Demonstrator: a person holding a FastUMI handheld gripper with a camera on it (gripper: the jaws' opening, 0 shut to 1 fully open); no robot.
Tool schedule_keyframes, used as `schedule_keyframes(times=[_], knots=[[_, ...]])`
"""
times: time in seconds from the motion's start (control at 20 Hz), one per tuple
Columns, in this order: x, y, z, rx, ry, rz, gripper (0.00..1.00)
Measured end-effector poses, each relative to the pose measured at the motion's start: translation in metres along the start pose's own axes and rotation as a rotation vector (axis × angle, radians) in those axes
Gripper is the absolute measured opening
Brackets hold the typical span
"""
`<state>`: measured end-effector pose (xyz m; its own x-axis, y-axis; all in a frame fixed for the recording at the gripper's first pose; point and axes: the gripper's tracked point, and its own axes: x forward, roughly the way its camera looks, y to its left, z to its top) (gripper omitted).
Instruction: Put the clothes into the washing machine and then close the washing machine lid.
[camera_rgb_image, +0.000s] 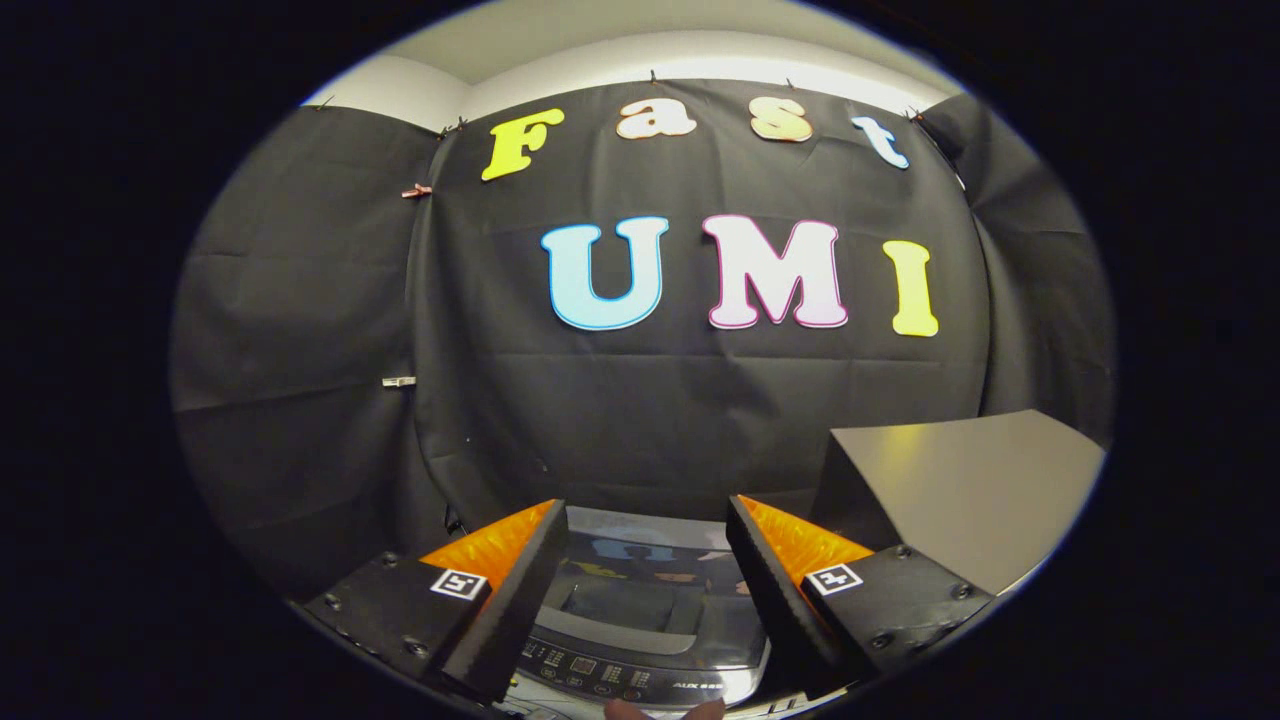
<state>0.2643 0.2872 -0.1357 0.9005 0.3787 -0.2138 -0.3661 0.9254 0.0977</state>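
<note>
Gripper (648, 515) fingers spread wide, nothing between them, holding nothing. Washing machine (640, 620) sits low in the frame, bottom centre, framed between the two fingers and just below/ahead of them. Its lid (640, 585) looks down flat, glossy, reflecting the wall; control panel (625, 680) is the strip at the very bottom, nearest the camera. So the machine lies straight ahead and downward from the gripper, panel side close, hinge side presumably farther toward the wall. No clothes visible. Grey board (960, 490) at lower right, beside the right finger, tilted; can't tell what it belongs to. Judgement: next move needs a drop down and forward; whether the lid is fully closed is hard to confirm.
</note>
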Motion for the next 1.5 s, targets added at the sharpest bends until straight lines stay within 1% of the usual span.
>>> schedule_keyframes(times=[0.35,0.5,0.65,0.8,1.05,1.2,1.5], knots=[[-0.062,-0.022,0.040,0.009,-0.068,-0.031,1.00],[-0.086,-0.036,0.046,0.030,-0.082,-0.048,0.99],[-0.108,-0.056,0.050,0.009,-0.102,-0.080,1.00],[-0.133,-0.077,0.056,0.024,-0.126,-0.112,1.00],[-0.170,-0.111,0.055,0.037,-0.154,-0.186,0.99],[-0.184,-0.123,0.051,0.039,-0.162,-0.213,0.99],[-0.188,-0.136,0.040,0.031,-0.152,-0.242,0.99]])
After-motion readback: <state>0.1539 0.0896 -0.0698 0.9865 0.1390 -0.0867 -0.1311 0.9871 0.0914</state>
